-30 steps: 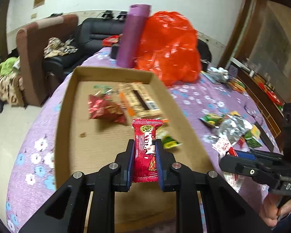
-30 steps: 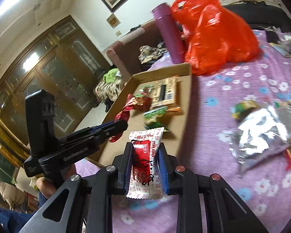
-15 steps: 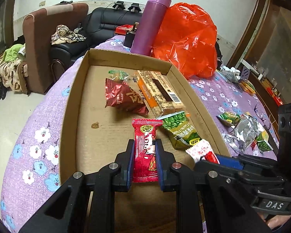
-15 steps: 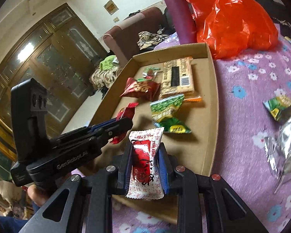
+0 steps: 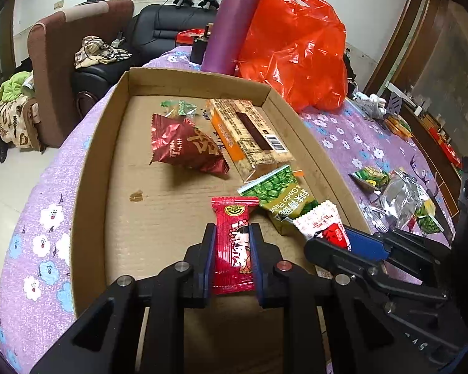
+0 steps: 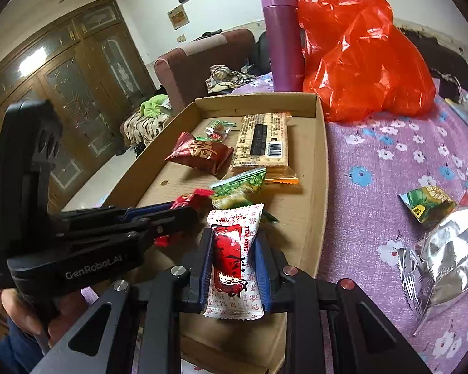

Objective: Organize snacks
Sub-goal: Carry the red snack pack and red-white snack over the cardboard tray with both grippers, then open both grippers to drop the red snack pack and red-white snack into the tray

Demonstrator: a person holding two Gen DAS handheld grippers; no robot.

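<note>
Over the near end of the cardboard tray [image 5: 90,168] both grippers hang side by side, each with a snack. The left gripper [image 5: 232,249] has its jaws pinching a slim red packet [image 5: 234,243] that stands upright between the blue pads. At its three o'clock the right gripper [image 6: 234,265] pinches a white packet with a red panel [image 6: 234,258], also upright and just beside the tray's right wall.

Inside the tray lie four more snacks. A green pea packet [image 5: 284,196] sits at one o'clock from the red packet, close to the right wall. Beyond it, at twelve o'clock, a long cracker pack with a barcode [image 5: 249,134] lies lengthwise, its near end touching the green packet. A dark red pouch [image 5: 184,146] rests at eleven o'clock, beside the crackers, and a small green wrapper [image 5: 177,107] lies behind it near the far wall.

Past the tray's far wall stand a purple flask [image 5: 231,21] and, at its three o'clock, a bulging orange plastic bag [image 5: 296,46]. On the flowered purple cloth [image 6: 374,187], well off at three o'clock, lie a crumpled silver wrapper [image 6: 446,255] and another green packet [image 6: 427,201].
</note>
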